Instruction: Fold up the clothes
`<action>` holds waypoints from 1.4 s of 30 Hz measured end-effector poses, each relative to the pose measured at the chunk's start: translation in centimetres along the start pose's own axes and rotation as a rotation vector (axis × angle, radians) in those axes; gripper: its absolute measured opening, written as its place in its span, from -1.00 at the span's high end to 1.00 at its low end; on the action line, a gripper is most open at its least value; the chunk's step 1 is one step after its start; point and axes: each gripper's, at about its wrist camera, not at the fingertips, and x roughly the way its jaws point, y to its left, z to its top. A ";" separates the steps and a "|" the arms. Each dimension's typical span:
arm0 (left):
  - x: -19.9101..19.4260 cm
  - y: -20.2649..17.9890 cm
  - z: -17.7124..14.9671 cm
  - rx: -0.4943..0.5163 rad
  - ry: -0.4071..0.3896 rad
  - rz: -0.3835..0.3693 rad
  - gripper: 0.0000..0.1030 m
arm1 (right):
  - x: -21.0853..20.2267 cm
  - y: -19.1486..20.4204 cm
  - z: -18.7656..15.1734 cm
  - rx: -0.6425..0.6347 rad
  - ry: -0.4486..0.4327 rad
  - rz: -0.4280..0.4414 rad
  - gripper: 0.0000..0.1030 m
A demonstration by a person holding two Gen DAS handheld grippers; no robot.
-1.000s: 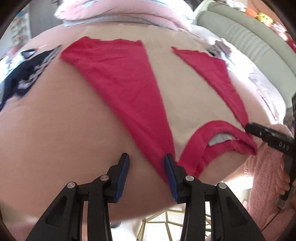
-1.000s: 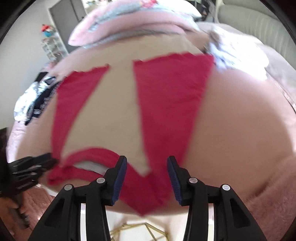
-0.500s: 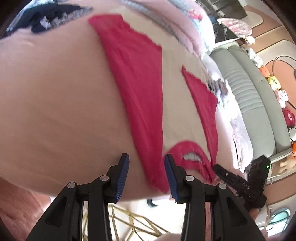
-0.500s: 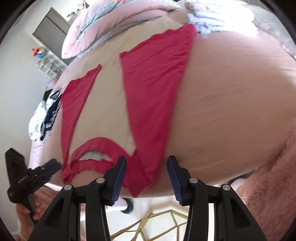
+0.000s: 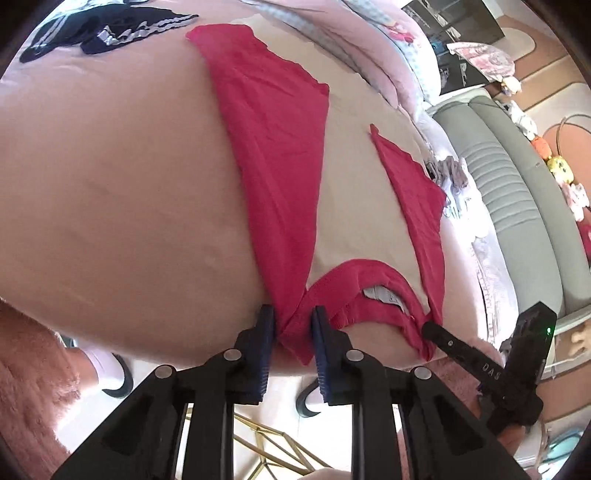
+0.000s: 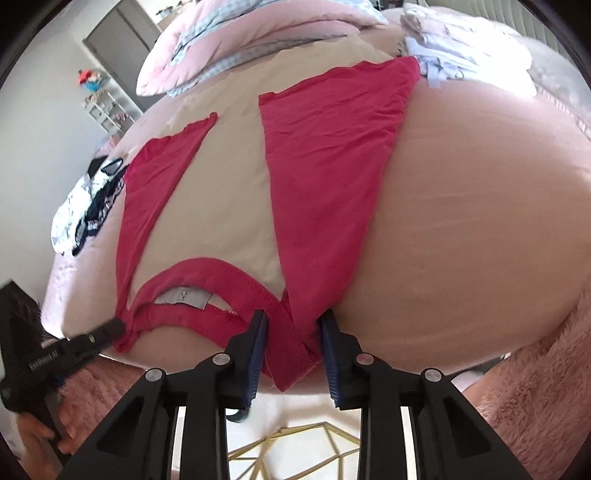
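A red shirt with a beige front panel [image 5: 280, 173] lies flat on the pink bed, collar toward me; it also shows in the right wrist view [image 6: 325, 177]. A white label [image 6: 183, 297] shows inside the collar. My left gripper [image 5: 293, 323] is open, its blue pads on either side of the shirt's left shoulder corner at the bed edge. My right gripper [image 6: 291, 326] is open around the right shoulder corner. Each gripper shows in the other's view, the right one [image 5: 461, 350] and the left one [image 6: 88, 339], touching the cloth.
A dark patterned garment [image 5: 103, 29] lies at the far left of the bed. Pink pillows [image 6: 236, 40] and a pile of pale clothes [image 6: 461, 48] lie at the head. A grey sofa [image 5: 517, 177] stands to the right. A gold wire frame [image 6: 295, 454] stands on the floor below.
Both grippers have moved forward to the shoulder corners and narrowed. The cloth now sits between the pads of each.
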 end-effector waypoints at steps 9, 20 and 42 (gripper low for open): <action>1.0 -1.0 0.6 0.016 -0.053 -0.043 0.05 | 0.3 0.5 0.4 0.016 -0.047 -0.044 0.46; 1.0 -3.2 0.7 0.151 -0.030 0.091 0.84 | -1.2 2.6 0.1 -0.130 -0.086 -0.090 0.90; 0.3 -1.1 -0.3 0.040 0.001 0.040 0.83 | -1.9 0.9 -1.5 -0.061 0.000 -0.028 0.83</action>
